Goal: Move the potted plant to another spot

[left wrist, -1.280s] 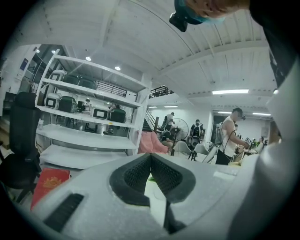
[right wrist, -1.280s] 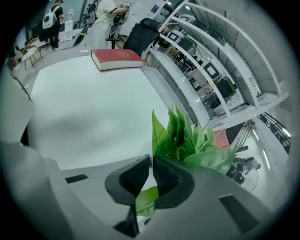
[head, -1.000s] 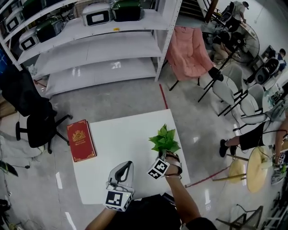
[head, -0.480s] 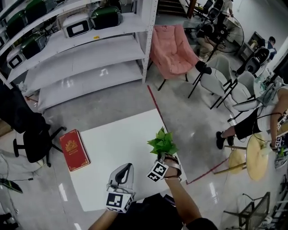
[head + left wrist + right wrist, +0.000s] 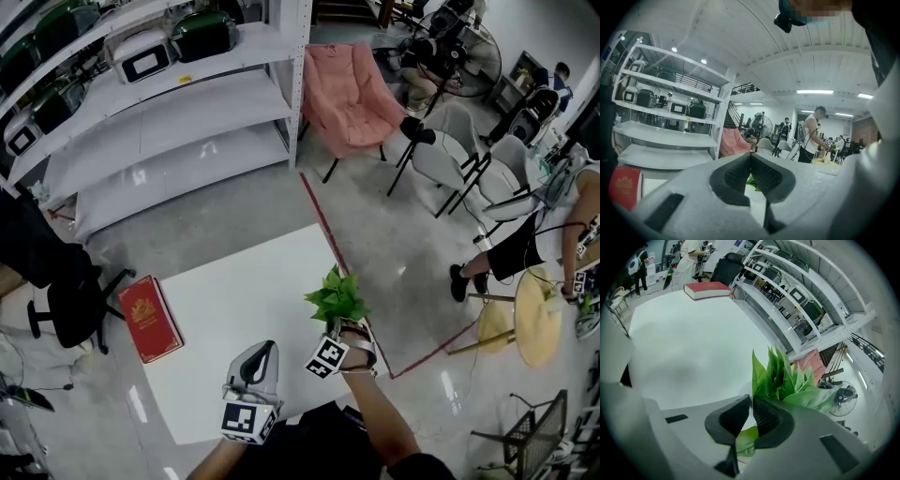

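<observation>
Right gripper (image 5: 751,398) has its jaws pressed nearly together, it seems on the base of the potted plant (image 5: 787,378). The leaves rise just beyond the tips, near the right edge of the white table (image 5: 684,333). This hold looks thin, so carry slowly and keep it upright. Left gripper (image 5: 750,157) is closed on nothing.

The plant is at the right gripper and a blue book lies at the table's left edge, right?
No, the book is red, not blue; the head view shows it. The plant is at the right gripper, and the book lies at the table's left edge.
</observation>
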Tool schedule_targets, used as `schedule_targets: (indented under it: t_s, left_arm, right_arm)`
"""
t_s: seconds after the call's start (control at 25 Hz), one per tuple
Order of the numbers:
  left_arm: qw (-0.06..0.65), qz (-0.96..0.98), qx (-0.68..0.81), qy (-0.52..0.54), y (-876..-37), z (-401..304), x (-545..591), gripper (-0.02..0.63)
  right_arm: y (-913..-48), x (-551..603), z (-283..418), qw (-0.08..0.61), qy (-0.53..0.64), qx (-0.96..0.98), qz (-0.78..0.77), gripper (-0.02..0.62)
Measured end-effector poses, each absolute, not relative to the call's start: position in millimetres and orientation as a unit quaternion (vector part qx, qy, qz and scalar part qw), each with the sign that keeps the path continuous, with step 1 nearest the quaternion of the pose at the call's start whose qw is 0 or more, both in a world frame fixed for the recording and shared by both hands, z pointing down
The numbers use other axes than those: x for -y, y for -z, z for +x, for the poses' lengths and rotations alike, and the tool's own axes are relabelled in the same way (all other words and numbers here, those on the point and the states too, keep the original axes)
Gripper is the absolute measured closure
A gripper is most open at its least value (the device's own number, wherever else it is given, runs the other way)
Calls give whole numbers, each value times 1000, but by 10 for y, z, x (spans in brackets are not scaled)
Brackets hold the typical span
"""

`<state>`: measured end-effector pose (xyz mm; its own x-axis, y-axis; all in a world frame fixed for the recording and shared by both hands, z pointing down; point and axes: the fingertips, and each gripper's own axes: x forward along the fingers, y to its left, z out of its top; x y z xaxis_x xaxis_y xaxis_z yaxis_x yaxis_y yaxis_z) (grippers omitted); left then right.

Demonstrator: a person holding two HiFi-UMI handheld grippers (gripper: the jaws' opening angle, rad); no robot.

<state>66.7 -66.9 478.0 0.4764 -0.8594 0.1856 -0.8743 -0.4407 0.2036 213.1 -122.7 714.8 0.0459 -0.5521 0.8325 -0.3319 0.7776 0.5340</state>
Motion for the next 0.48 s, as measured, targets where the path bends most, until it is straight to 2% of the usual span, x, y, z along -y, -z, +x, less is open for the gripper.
schedule_targets:
  t_s: [0.48]
  left_arm:
    - [143,845,513,-38,-4850,633,743,589]
  right_arm:
    - [-7329,1272,2077,652,80,687,309,563]
